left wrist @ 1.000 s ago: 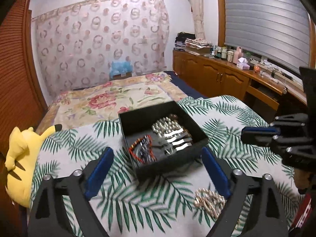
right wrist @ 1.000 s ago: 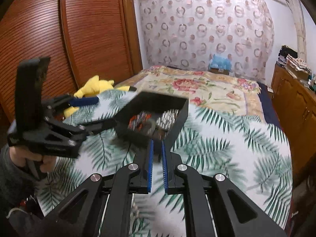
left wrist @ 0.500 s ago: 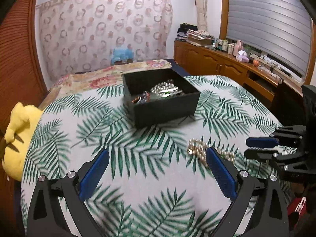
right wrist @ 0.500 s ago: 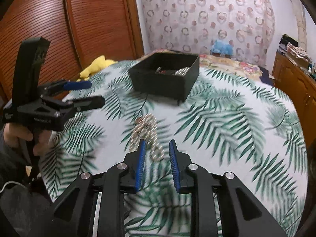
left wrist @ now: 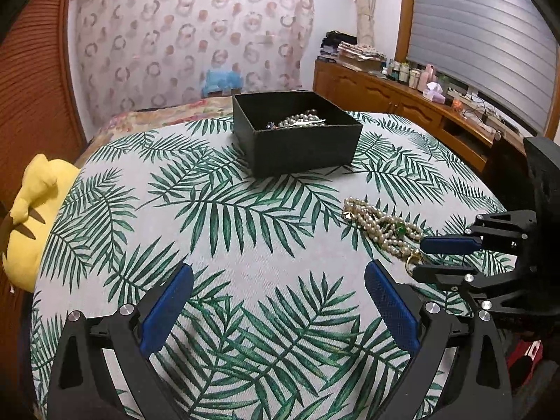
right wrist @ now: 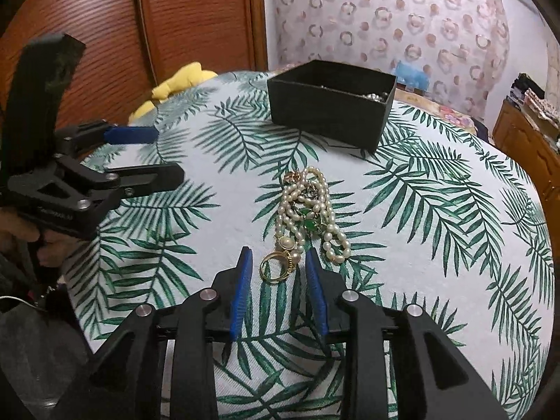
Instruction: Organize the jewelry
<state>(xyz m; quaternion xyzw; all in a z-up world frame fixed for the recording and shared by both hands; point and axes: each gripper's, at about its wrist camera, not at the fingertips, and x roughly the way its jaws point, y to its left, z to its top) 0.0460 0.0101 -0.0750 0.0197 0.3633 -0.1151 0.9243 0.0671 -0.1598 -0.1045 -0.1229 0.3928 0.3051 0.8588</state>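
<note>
A pile of pearl strands (right wrist: 308, 213) with green stones lies on the palm-leaf tablecloth (right wrist: 437, 210); it also shows in the left wrist view (left wrist: 381, 225). Gold rings (right wrist: 278, 266) lie at its near end, between the fingertips of my right gripper (right wrist: 278, 262), which is open around them. A black box (left wrist: 297, 129) holding pearl and other jewelry stands farther back; it also shows in the right wrist view (right wrist: 332, 101). My left gripper (left wrist: 278, 280) is wide open and empty, left of the pile.
A yellow plush toy (left wrist: 31, 210) lies at the table's left edge. A wooden sideboard (left wrist: 402, 94) with bottles runs along the right wall. A bed and a patterned curtain (left wrist: 192, 35) are behind the table.
Both grippers have dropped from above the box toward the table. My right gripper has opened wider and come up to the pearl pile, its fingers now around the gold rings.
</note>
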